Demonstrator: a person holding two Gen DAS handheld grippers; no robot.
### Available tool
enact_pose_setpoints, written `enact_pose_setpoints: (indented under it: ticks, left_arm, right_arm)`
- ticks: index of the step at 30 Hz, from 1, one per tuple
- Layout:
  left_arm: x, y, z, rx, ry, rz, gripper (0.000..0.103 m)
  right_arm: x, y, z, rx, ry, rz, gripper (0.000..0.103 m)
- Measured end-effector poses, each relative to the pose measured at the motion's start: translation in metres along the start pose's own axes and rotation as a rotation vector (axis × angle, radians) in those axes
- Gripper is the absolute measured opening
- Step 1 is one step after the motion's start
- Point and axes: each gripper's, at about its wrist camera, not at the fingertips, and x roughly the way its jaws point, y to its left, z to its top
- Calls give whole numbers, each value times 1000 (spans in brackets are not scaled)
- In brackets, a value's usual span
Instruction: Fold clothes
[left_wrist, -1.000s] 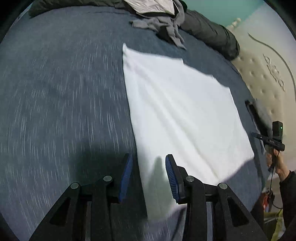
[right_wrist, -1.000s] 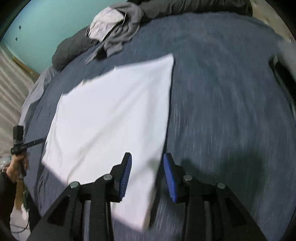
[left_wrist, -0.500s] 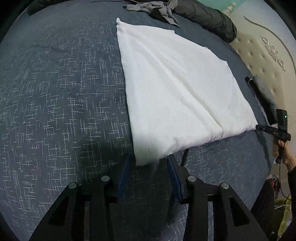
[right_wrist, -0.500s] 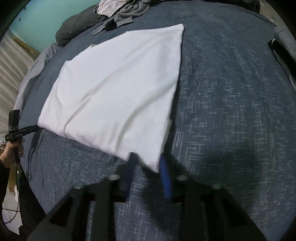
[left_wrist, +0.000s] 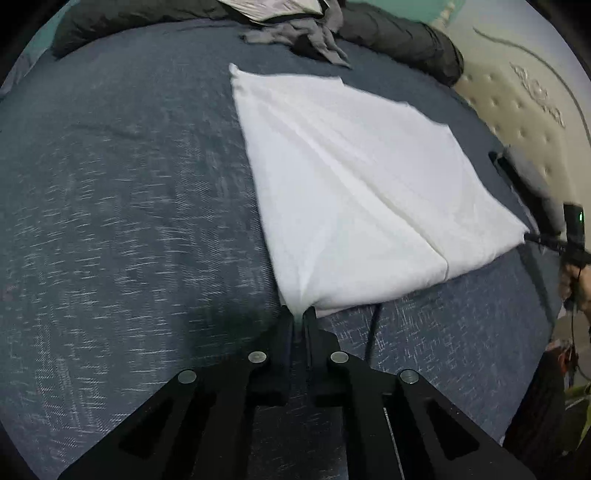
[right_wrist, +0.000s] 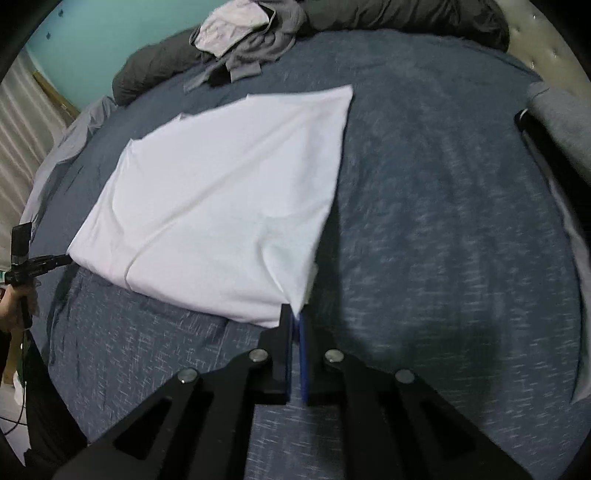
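Each gripper, left (left_wrist: 298, 314) and right (right_wrist: 294, 314), clamps a near corner of the white garment (left_wrist: 354, 192), likely so both corners lift together for folding.

Black left gripper (left_wrist: 298, 318), silver screws, blue pads.

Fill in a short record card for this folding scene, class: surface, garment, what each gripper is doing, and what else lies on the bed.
surface: blue bedspread
garment: white garment, lying flat, partly folded
left gripper: jaws shut on the garment's near corner
right gripper: jaws shut on the other near corner
far end of bed: pile of grey clothes against a dark rolled duvet
headboard: cream, tufted
fold stage: both near corners gripped, not yet lifted
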Motion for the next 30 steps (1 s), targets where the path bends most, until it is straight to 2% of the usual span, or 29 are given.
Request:
enact_pose_setpoints:
  ticks: [5,11,19,24,30]
  left_arm:
    - [7,3,-3,11,19,20,5]
    - [3,11,-4,7,8,31,5]
    - [-12,11,-4,44,6,55,4]
    - [1,12,-11,17,37,39,4]
    - [5,13,-19,-7,37,12,5]
  right_arm:
    - [2,-17,-7,38,3,14,1]
    - [3,-24,-3,72,-21,-18,1]
    - [-1,-20,-1,38,-24,-46,1]
    - [12,-27,-12,68,26,-13,1]
    - [23,-35,-21,129,30,31,1]
